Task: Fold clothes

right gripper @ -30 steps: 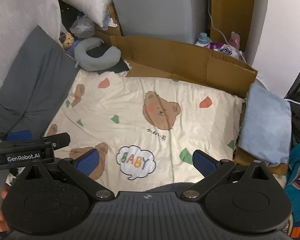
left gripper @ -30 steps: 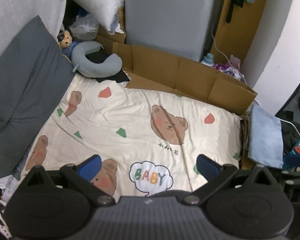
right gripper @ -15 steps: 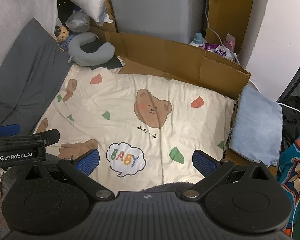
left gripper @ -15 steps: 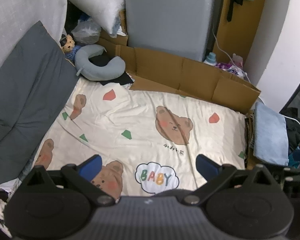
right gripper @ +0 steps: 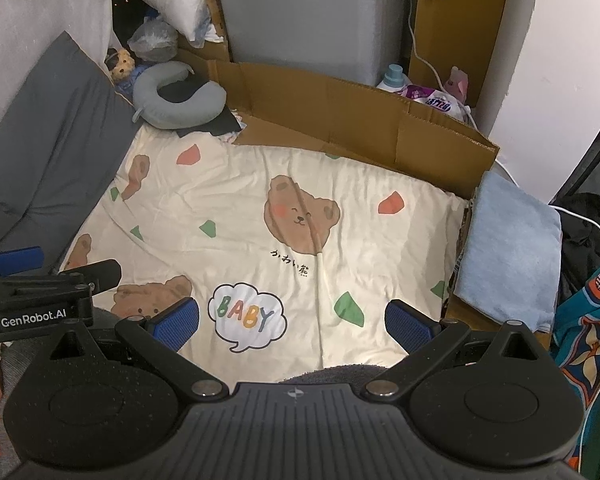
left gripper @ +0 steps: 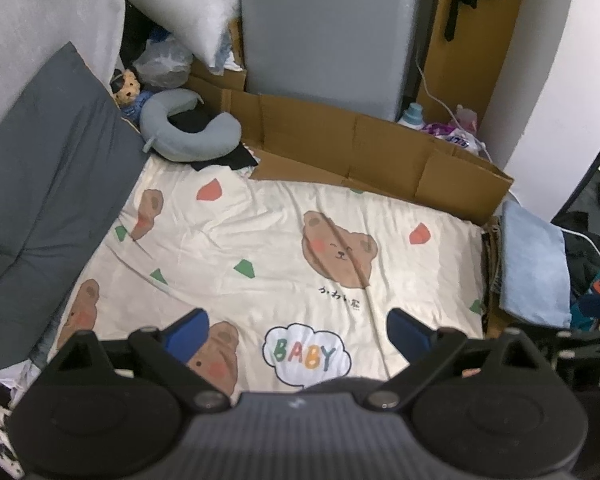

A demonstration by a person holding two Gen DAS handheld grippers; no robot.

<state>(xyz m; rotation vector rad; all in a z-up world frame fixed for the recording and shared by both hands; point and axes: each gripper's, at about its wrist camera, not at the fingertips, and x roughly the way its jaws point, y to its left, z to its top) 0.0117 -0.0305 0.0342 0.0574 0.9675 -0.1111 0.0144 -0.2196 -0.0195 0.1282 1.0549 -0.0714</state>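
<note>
While poised above the bear-print sheet [left gripper: 260,248], both grippers' fingers [right gripper: 176,322] wide apart, empty.

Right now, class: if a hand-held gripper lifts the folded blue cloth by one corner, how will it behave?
The blue cloth looks soft, so it would likely droop. It is only folded flat, so its layers may fall open. It probably feels light.

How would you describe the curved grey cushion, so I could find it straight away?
Start at the cream bear-print sheet spread over the bed and follow it to its far left corner, beside the dark grey pillow. There lies the neck pillow, next to a small plush doll. It is the only horseshoe-shaped thing there, pale grey-blue.
</note>
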